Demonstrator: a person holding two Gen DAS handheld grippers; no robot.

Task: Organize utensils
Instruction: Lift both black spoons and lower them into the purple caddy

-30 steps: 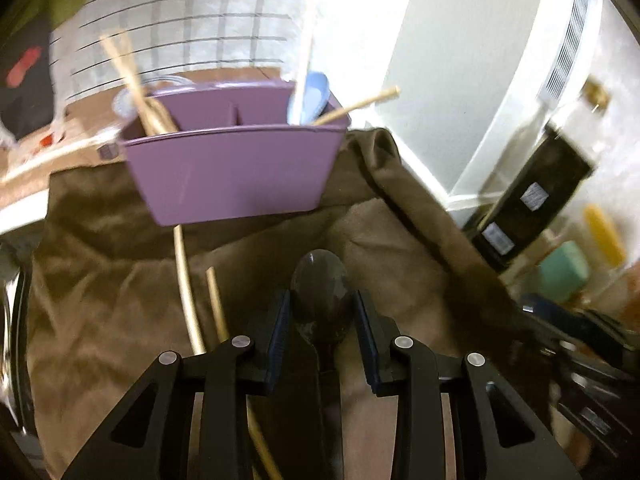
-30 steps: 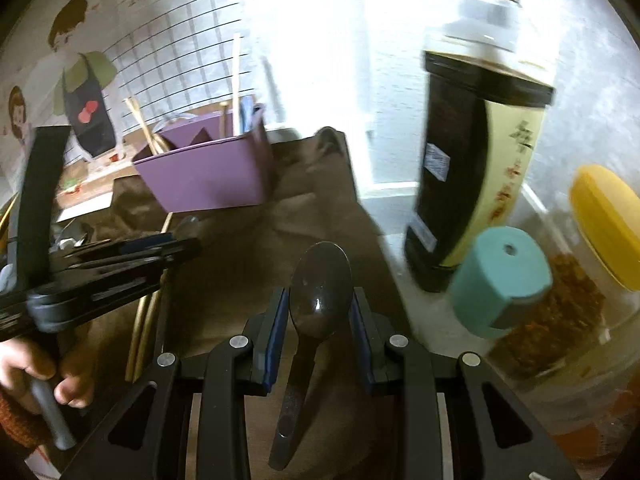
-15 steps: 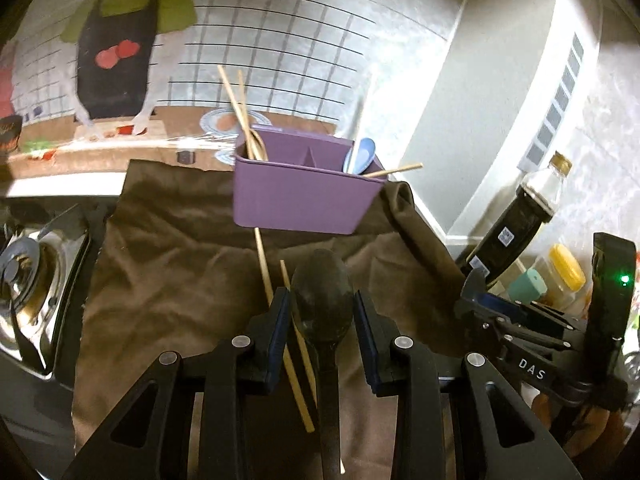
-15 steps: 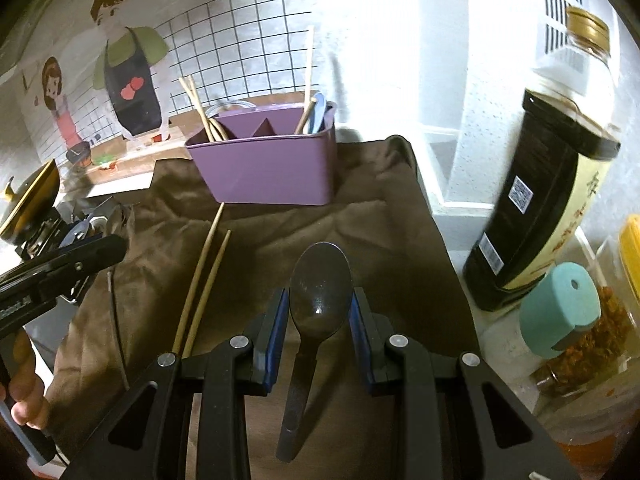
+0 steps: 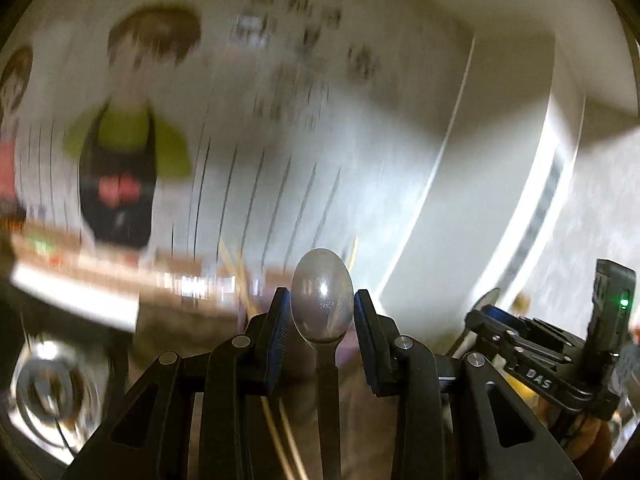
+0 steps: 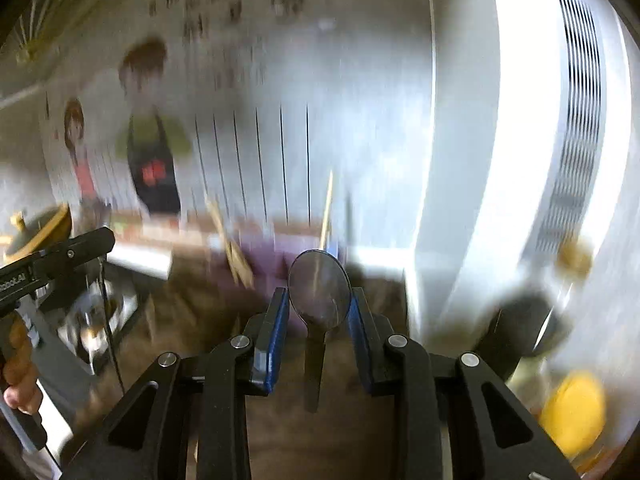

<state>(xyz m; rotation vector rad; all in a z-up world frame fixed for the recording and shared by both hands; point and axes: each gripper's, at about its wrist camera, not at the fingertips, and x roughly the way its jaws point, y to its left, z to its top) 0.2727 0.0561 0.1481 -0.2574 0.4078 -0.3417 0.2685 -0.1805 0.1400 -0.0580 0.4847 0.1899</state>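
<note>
Both wrist cameras are looking forward along their tongs, facing and sharing the cartoon wall poster (image 5: 128,168) (image 6: 154,160).

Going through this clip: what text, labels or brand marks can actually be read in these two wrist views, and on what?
"DAS" on the right gripper, seen from the left wrist view.
"obot.AI", start cut off, on the left gripper, seen from the right wrist view.
Dark characters on the wall poster: too blurred to read.

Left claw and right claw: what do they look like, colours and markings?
Both match: the left claw and right claw have black angular linkage arms with silver rivets and blue finger pads. Seen from the left wrist, the right one carries white "DAS" lettering and a green light.
</note>
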